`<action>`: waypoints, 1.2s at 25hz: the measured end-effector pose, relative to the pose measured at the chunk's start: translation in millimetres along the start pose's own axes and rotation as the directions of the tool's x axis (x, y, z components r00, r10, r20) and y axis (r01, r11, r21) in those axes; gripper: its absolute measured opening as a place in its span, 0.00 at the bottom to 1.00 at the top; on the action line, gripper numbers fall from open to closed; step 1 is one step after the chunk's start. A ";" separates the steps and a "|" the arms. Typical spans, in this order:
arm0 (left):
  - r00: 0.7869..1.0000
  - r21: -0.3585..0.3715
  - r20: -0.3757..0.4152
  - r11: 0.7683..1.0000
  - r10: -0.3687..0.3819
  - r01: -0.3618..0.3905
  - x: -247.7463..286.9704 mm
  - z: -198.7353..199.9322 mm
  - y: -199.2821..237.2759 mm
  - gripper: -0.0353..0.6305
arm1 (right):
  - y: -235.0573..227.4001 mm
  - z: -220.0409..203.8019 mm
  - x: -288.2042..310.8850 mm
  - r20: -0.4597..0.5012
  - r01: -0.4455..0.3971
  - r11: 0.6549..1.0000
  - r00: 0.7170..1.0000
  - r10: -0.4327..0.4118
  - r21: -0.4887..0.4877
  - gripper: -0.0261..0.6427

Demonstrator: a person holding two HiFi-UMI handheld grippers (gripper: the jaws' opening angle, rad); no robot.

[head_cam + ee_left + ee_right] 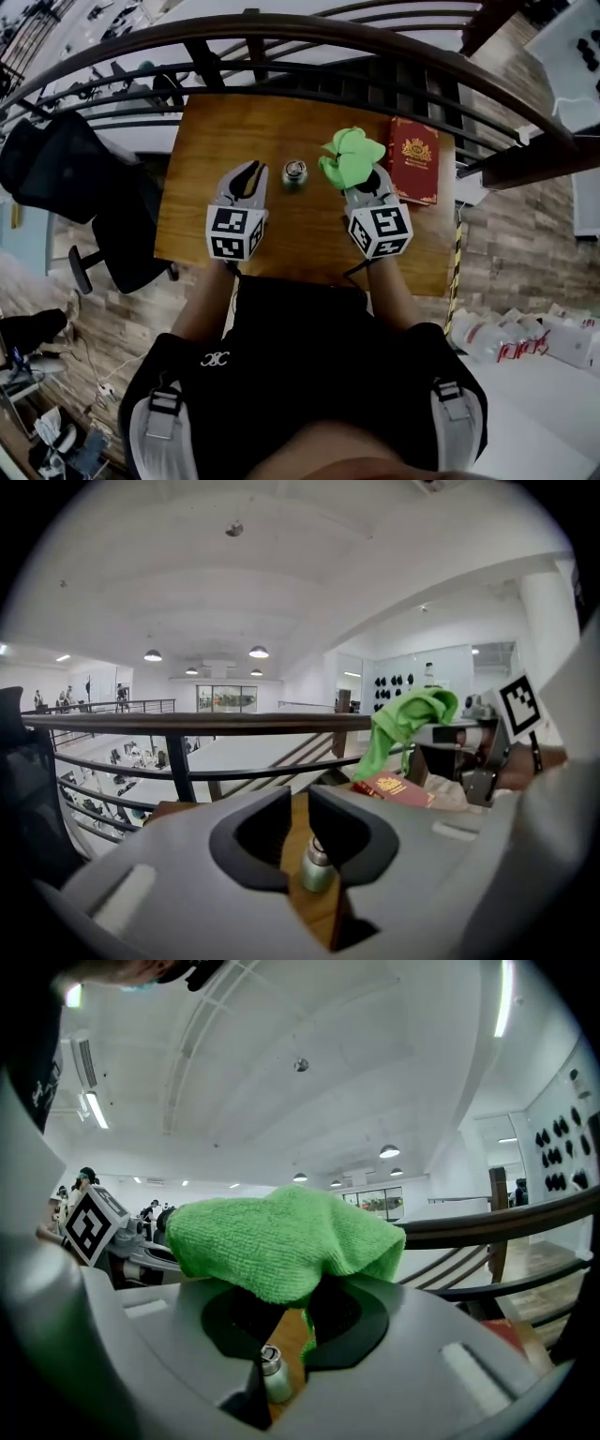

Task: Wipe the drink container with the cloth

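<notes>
A small metal drink container (294, 173) with a screw cap stands upright in the middle of the wooden table (225, 127). My left gripper (249, 172) hovers just left of it, jaws shut with nothing between them; in the left gripper view the container (317, 864) shows through the narrow slit ahead of the jaws. My right gripper (362, 180) is to the container's right, shut on a bright green cloth (351, 155) that bunches over its tips. In the right gripper view the cloth (281, 1241) drapes across the jaws, with the container (274, 1372) below and ahead.
A red book (412, 159) lies at the table's right side, close to the right gripper. A dark curved railing (281, 33) runs behind the table's far edge. A black office chair (75, 178) stands to the left of the table.
</notes>
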State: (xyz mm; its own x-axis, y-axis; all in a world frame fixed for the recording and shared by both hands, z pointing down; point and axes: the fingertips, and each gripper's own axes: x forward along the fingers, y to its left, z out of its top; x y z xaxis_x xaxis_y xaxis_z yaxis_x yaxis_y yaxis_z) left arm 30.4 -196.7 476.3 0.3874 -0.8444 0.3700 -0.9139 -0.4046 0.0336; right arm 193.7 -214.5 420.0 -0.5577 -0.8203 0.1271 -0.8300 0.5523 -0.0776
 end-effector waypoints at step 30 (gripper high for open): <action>0.921 0.152 -0.359 0.963 -0.155 0.221 101.5 -104.6 -52.2 0.50 | -25.5 -60.2 16.0 -0.134 -0.033 0.996 0.990 0.044 0.081 0.11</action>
State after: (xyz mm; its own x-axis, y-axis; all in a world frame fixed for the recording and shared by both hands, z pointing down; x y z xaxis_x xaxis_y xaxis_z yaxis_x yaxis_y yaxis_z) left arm 104.8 -224.6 609.2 0.4545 -0.5888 0.6684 -0.7761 -0.6300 -0.0272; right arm 206.4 -232.7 483.5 -0.5875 -0.7680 0.2549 -0.8090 0.5652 -0.1616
